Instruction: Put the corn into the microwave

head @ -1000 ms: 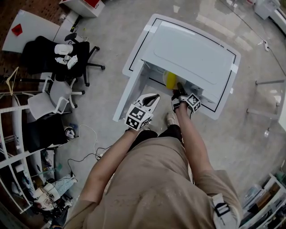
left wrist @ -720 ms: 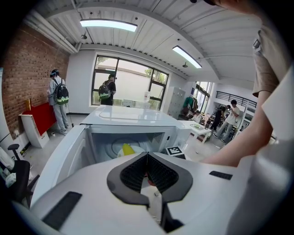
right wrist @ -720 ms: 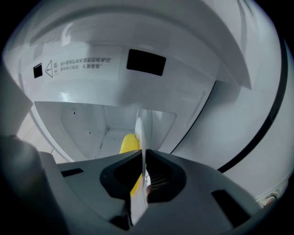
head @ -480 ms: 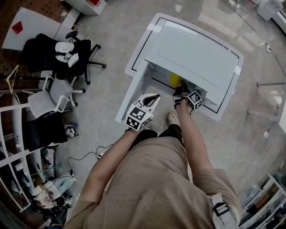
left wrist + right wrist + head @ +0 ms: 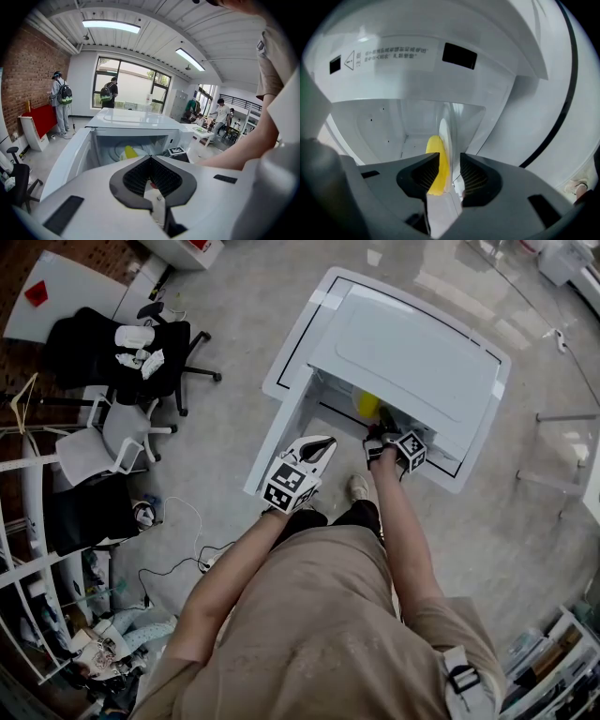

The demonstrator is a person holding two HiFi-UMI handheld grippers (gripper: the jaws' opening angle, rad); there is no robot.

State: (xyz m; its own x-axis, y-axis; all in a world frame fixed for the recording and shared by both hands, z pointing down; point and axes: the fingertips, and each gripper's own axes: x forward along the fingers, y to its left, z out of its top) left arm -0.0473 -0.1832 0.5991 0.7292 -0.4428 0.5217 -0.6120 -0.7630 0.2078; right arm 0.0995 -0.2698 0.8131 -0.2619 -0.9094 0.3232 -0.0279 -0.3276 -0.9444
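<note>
The white microwave (image 5: 412, 343) stands with its door (image 5: 279, 432) swung open to the left. Yellow corn (image 5: 367, 405) lies on a white plate inside the cavity. My right gripper (image 5: 382, 425) reaches into the opening. In the right gripper view its jaws (image 5: 450, 165) are opening, with the plate's rim (image 5: 444, 136) and the corn (image 5: 437, 164) between them and the pads off both. My left gripper (image 5: 322, 442) hangs in front of the door with its tips together and nothing in it. From the left gripper view (image 5: 150, 159) the corn (image 5: 129, 152) shows in the cavity.
Black and grey office chairs (image 5: 122, 362) stand at the left, with shelves and loose cables (image 5: 178, 549) on the floor nearby. A white table (image 5: 206, 133) and several people stand far off in the left gripper view. The person's legs and shoes are just before the microwave.
Both hands have hardly moved. The right gripper stays at the microwave's opening beside the corn, and the left stays in front of the door.
</note>
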